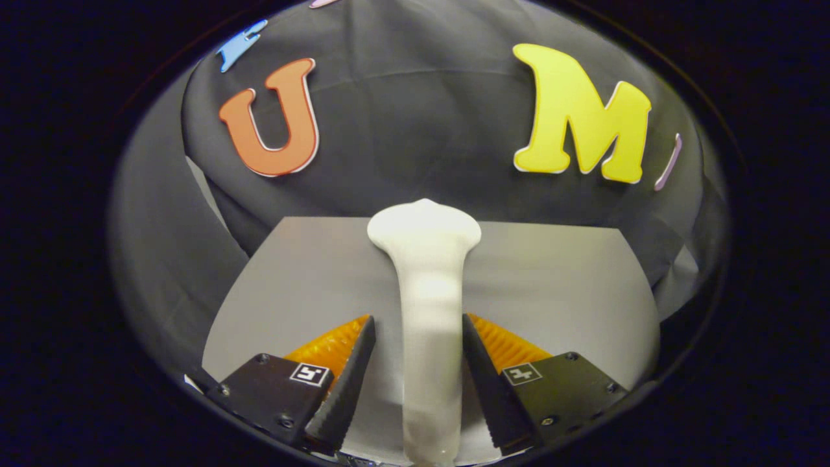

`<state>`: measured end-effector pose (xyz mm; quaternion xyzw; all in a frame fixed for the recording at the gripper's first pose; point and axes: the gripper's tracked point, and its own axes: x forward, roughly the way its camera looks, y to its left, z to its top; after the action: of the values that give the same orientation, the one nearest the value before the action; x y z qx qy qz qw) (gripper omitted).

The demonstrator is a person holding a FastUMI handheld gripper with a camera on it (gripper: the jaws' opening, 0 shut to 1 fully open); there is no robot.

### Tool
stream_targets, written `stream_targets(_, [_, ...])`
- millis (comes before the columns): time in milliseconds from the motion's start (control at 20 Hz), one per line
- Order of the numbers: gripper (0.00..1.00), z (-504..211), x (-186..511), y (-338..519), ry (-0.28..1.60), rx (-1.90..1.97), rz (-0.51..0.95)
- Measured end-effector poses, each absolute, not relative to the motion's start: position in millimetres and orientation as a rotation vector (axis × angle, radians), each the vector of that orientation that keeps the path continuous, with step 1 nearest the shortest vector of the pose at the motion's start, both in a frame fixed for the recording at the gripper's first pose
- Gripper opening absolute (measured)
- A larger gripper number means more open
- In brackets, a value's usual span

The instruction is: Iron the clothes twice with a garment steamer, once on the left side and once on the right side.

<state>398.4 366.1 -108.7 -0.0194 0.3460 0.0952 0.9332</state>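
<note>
On a smooth grey table (557,292), the tool (418,331) clenches a matte white, flare-headed garment steamer (428,285).

steamer (428,292) between tool (418,331) fingers, above table (551,285)

A: Where's the camera?
B: On the gripper (418,331), looking forward along its fingers, close over the grey table (551,285).
A: Beyond them?
B: The booth's cloth wall (415,130).
</note>
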Motion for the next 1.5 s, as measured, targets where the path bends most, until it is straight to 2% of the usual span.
stream_targets(150, [0.61, -112, 400, 363, 0.745, -0.055, 0.168])
stream_targets(350, [0.56, -111, 401, 360, 0.79, -0.071, 0.139])
stream_targets(450, [0.47, -111, 403, 360, 0.795, -0.057, 0.152])
stream_targets(550, [0.42, -110, 403, 361, 0.787, -0.041, 0.181])
stream_targets(850, [0.37, -100, 390, 351, 0.771, 0.035, 0.236])
stream_targets(1150, [0.37, -38, 350, 332, 0.545, 0.037, 0.299])
stream_targets(1500, [0.37, 43, 269, 293, 0.294, 0.102, 0.383])
